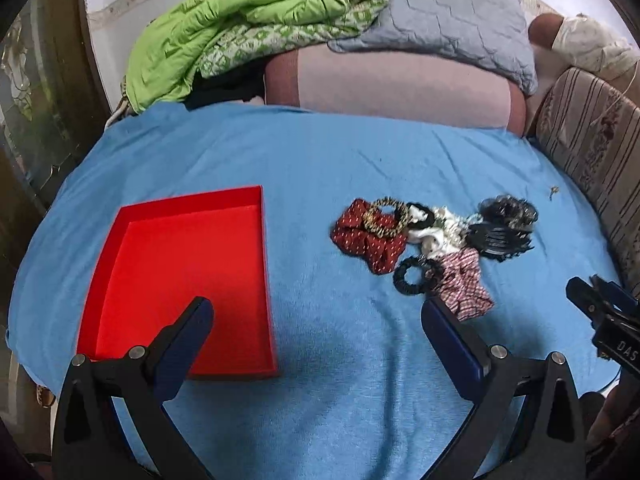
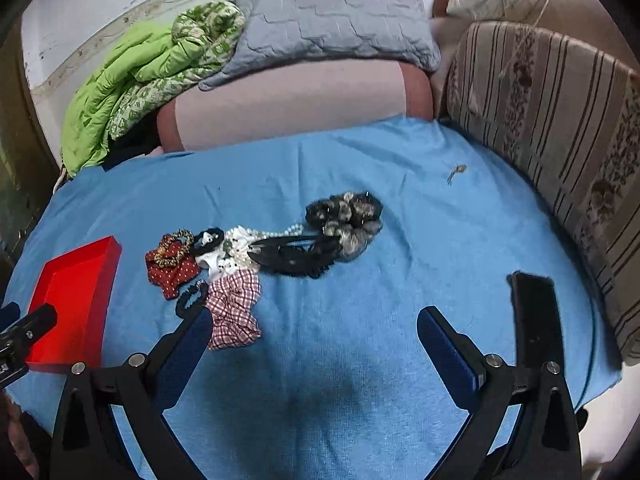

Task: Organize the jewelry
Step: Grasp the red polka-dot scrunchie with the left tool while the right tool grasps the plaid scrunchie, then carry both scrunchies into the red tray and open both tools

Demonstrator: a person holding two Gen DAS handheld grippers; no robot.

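Note:
A shallow red tray (image 1: pixel 136 232) with nothing in it lies on the blue sheet, left of a heap of hair accessories. The heap holds a dark red dotted scrunchie (image 1: pixel 366 240), a leopard-print band (image 1: pixel 386 216), a white beaded piece (image 1: pixel 438 232), a black claw clip (image 1: pixel 500 240), a black hair tie (image 1: pixel 418 276) and a red checked scrunchie (image 1: pixel 464 284). My left gripper (image 1: pixel 316 316) hovers open, between the tray and the heap. My right gripper (image 2: pixel 316 324) is open too, right of the checked scrunchie (image 2: pixel 234 308). The red tray (image 2: pixel 76 280) shows at the left edge of the right wrist view.
A small earring-like trinket (image 2: pixel 456 172) lies alone toward the far right. A black phone (image 2: pixel 534 312) rests on the blue sheet (image 2: pixel 400 240) near my right finger. Pillows (image 2: pixel 332 12), a green quilt (image 2: pixel 132 84) and a striped cushion (image 2: pixel 560 120) border the bed.

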